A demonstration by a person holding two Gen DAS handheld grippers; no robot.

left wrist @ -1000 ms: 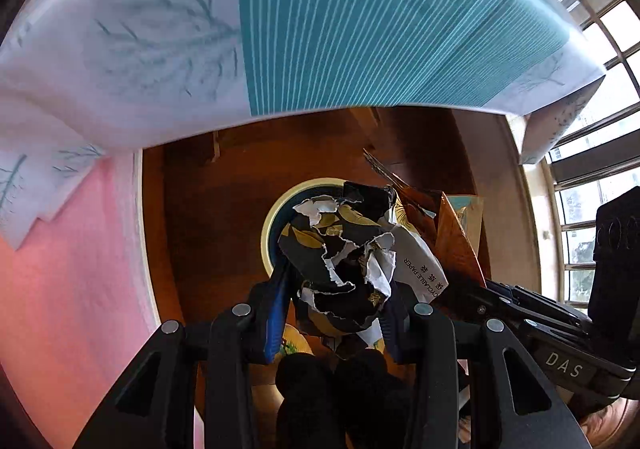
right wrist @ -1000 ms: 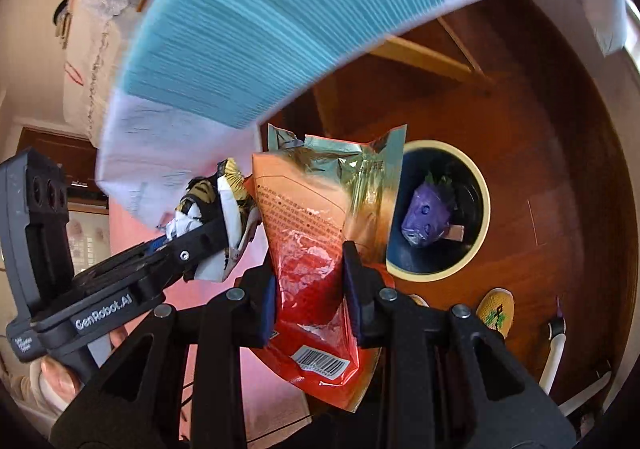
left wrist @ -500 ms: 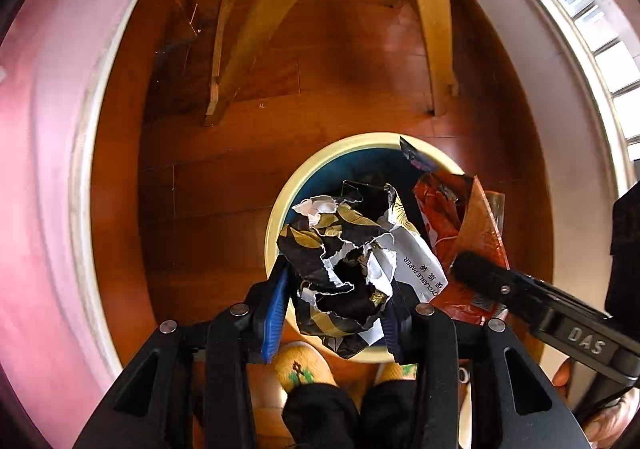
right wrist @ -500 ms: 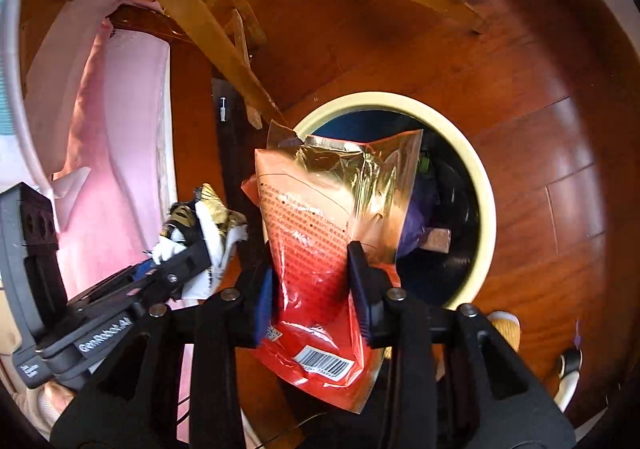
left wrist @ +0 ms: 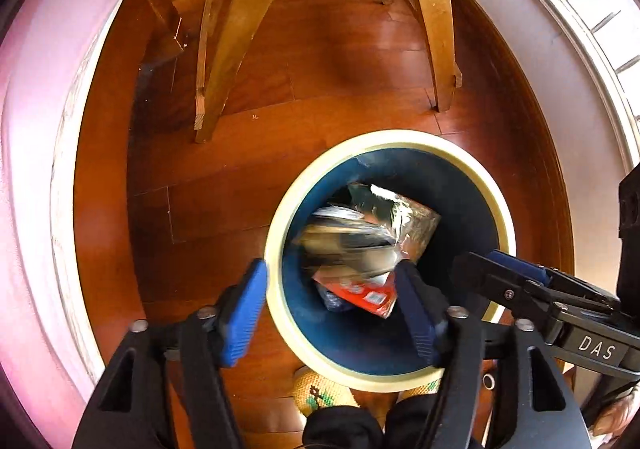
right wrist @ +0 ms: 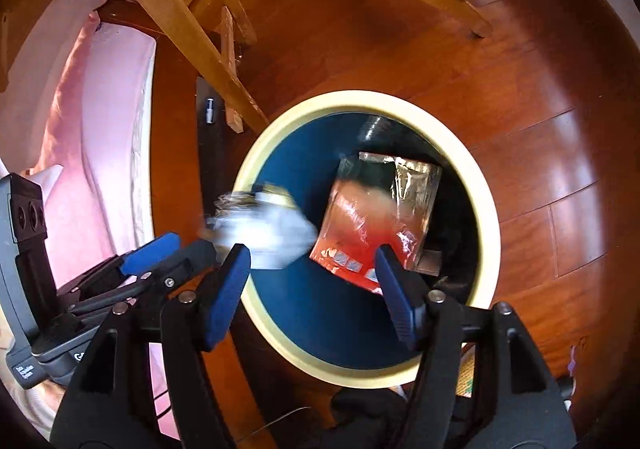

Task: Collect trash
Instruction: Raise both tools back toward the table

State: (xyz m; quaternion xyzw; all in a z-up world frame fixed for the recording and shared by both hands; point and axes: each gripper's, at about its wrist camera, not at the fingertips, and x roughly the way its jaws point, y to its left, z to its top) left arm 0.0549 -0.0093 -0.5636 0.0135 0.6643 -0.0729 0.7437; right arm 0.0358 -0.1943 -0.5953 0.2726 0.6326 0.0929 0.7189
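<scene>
Both jaws wide open over the bin (left wrist: pixel 276 249); red bag (right wrist: pixel 376 217) inside, wrapper (right wrist: pixel 264 229) (blurred) seemingly mid-air beside it.

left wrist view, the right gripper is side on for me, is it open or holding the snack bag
Observer: Open. The right gripper has its jaws wide apart, with nothing between them.
Operator: where's the bag then
Observer: The snack bag is down in the bin, uncovered from here. The paper wad is a blur to its left, by the rim.
Operator: any trash on the floor i can't see
Observer: Only a small metal bolt, on a dark strip left of the bin.
</scene>
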